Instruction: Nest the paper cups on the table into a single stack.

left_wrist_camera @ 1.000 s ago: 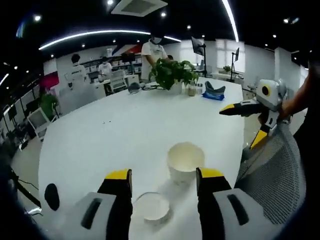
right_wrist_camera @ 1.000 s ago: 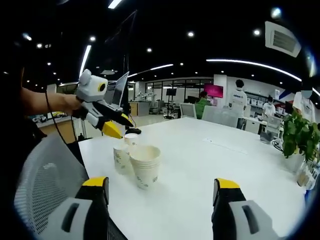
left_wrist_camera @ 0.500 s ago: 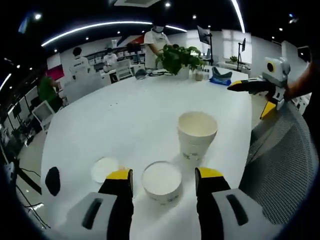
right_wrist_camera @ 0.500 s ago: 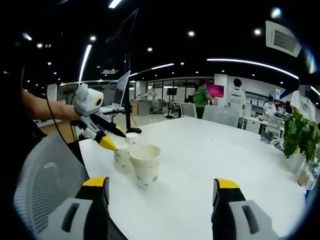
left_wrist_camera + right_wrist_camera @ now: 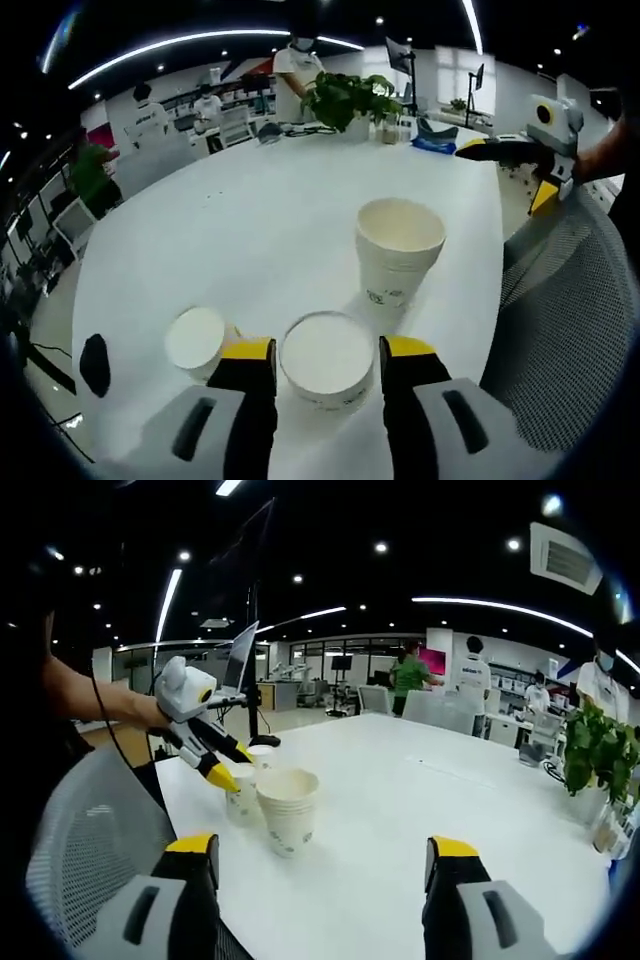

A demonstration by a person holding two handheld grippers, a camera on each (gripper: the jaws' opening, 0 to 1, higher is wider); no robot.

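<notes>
Jaws of the left gripper (image 5: pixel 325 360) stand spread around a single paper cup (image 5: pixel 326 357) near the counter's edge, not yet pinching it. Left of it sits a smaller cup (image 5: pixel 195 338); right and beyond stands the stack of cups (image 5: pixel 398 250). The right gripper (image 5: pixel 325 865) hovers with jaws wide apart, holding nothing. Closing too hard could crush the thin rim; an off-centre grip could tip the cup off the edge. The white counter (image 5: pixel 240 230) runs to a potted plant (image 5: pixel 345 97) in a lit office.
</notes>
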